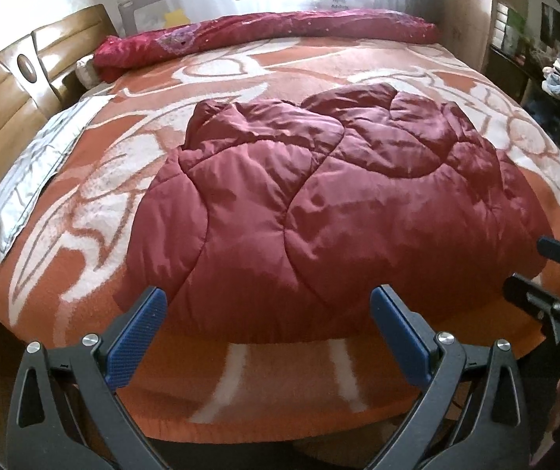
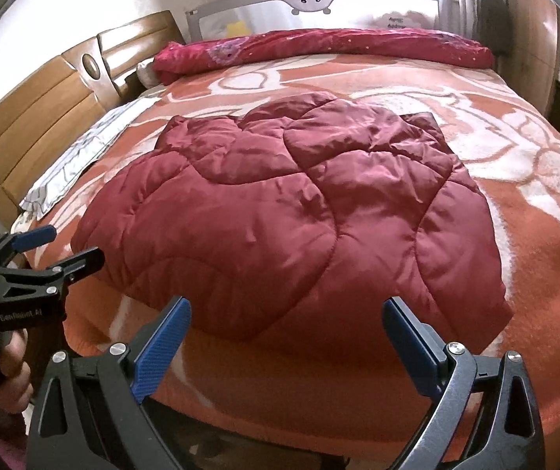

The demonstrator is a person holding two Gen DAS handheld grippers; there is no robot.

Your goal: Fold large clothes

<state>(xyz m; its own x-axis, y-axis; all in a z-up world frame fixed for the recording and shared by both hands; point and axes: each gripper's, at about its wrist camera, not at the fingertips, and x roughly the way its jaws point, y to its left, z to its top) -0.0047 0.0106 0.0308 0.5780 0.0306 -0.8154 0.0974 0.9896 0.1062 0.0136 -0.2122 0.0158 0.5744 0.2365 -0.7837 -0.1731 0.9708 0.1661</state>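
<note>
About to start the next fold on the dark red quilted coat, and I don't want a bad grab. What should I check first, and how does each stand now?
1. Left tool open: ok.
2. Right tool open: ok.
3. Both tools empty, clear of fabric: ok.
4. Quilted coat fully on the bed blanket: ok.
5. Coat lying smooth: not ok, far end bunched.
6. Layers at the near hem: cannot tell.
</note>
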